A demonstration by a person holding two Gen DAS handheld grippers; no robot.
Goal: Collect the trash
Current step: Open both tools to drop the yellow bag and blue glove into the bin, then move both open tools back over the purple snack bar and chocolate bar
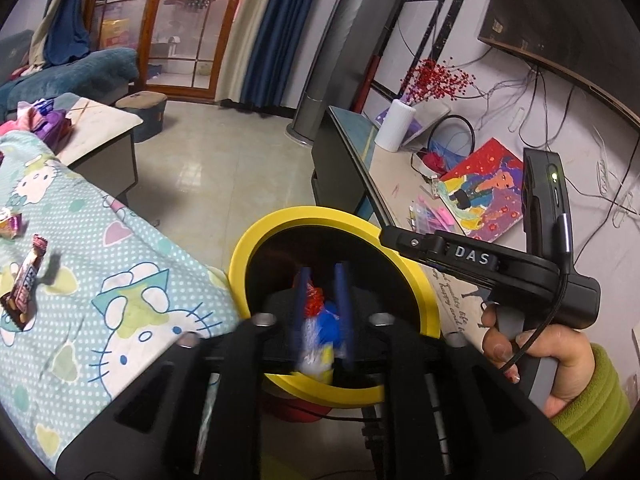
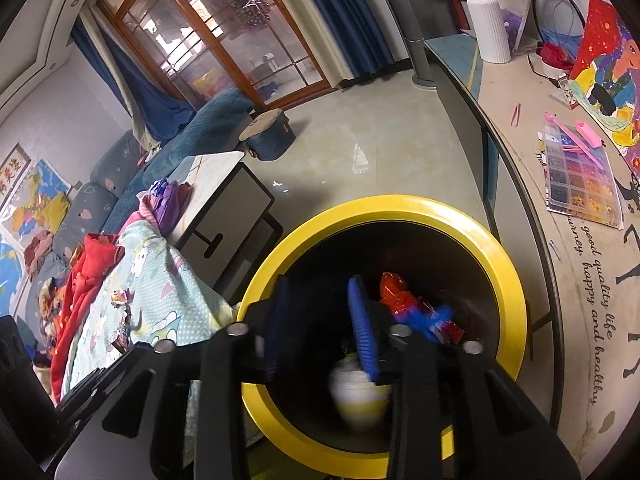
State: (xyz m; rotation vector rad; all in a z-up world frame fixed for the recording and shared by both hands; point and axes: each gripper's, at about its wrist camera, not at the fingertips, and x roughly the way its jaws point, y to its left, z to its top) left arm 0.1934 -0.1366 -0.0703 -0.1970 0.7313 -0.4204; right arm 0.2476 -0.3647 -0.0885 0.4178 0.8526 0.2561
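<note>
A black bin with a yellow rim point(image 1: 256, 240) point(image 2: 500, 248) stands between the blanket and the long counter. My left gripper point(image 1: 323, 292) hangs over its mouth, blue fingers apart. A blurred red, blue and white wrapper point(image 1: 316, 328) shows between and below them, with no pad pressing on it. My right gripper point(image 2: 320, 320) point(image 1: 390, 236) reaches over the rim, jaws wide with nothing between. Under it a blurred white and yellow piece point(image 2: 360, 396) is inside the bin, beside a red and blue wrapper point(image 2: 420, 312). A candy bar point(image 1: 26, 280) and a small wrapper point(image 1: 10, 222) lie on the cartoon blanket point(image 1: 120, 280).
A hand in a green sleeve point(image 1: 560, 368) holds the right gripper. On the counter to the right stand a white vase point(image 1: 394, 126), a painting point(image 1: 488, 188) and a bead box point(image 2: 580, 184). A low table point(image 1: 104, 128) and a blue sofa point(image 1: 72, 76) lie beyond the blanket.
</note>
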